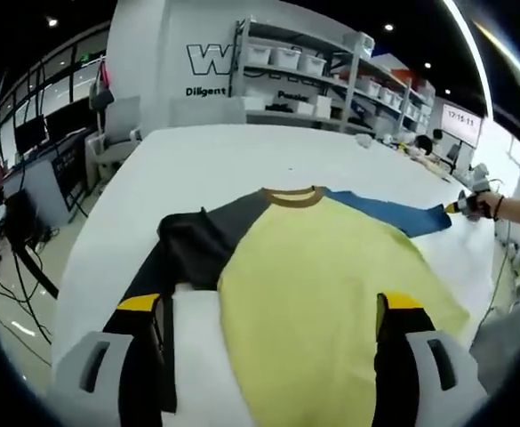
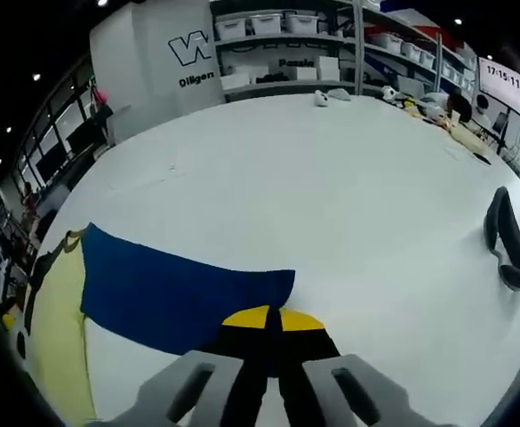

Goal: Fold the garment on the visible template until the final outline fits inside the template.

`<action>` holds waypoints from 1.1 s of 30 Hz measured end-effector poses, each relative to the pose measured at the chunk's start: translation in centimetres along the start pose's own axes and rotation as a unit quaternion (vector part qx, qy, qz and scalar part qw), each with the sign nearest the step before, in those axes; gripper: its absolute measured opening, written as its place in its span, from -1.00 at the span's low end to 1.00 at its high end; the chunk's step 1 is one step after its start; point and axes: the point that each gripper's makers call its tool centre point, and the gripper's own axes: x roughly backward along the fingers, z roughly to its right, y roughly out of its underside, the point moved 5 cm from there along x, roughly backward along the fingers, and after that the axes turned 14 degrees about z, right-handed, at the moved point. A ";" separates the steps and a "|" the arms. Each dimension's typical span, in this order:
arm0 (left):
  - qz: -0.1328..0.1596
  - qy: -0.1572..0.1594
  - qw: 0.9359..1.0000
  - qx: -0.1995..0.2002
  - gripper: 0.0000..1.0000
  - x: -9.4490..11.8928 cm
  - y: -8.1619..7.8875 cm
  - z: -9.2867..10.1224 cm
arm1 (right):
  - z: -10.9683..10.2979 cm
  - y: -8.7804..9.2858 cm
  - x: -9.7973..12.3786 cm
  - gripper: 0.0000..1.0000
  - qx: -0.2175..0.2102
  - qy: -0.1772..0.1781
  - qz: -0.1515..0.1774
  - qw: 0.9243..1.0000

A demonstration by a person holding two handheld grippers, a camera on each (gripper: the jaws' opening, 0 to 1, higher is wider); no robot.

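In the left gripper view the left gripper (image 1: pixel 273 325) rises from the bottom with its yellow-tipped jaws spread wide, nothing between them, hovering over the near hem of the garment (image 1: pixel 317 285), a shirt with a yellow body, a tan collar, a dark grey sleeve (image 1: pixel 188 245) lying toward the view's left and a blue sleeve (image 1: pixel 388 212) stretched out to the right. The shirt lies flat on a broad white table (image 1: pixel 215 160). At the far end of the blue sleeve the right gripper (image 1: pixel 462 206), held by a person's hand (image 1: pixel 486 206), has the cuff pinched. In the right gripper view the right gripper's jaws are pressed together at their yellow tips right on the edge of the blue sleeve (image 2: pixel 175 294), holding it; the yellow body shows at the view's left edge. Farther out on the table lies a dark curved object (image 2: pixel 508 240). Beyond the table stands a white wall panel with a large "W" and the partly hidden word "Diligent" (image 1: pixel 208 92), then shelving (image 1: pixel 322 76) with white bins, and a screen (image 1: pixel 460 117) reading "17:15:11".
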 end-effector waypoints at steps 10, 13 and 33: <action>-0.002 0.014 1.000 -0.010 0.98 2.3 -0.1 1.2 | -3.8 -1.8 1.1 -1.00 -0.023 -0.044 0.013 0.999; -0.003 0.020 1.000 -0.016 0.98 2.9 -0.3 1.6 | -5.3 -2.5 1.4 -1.00 -0.035 -0.060 0.019 0.997; -0.019 0.037 0.999 -0.033 0.98 5.0 0.6 2.9 | -15.8 -5.1 1.1 -1.00 -0.078 -0.166 0.009 0.983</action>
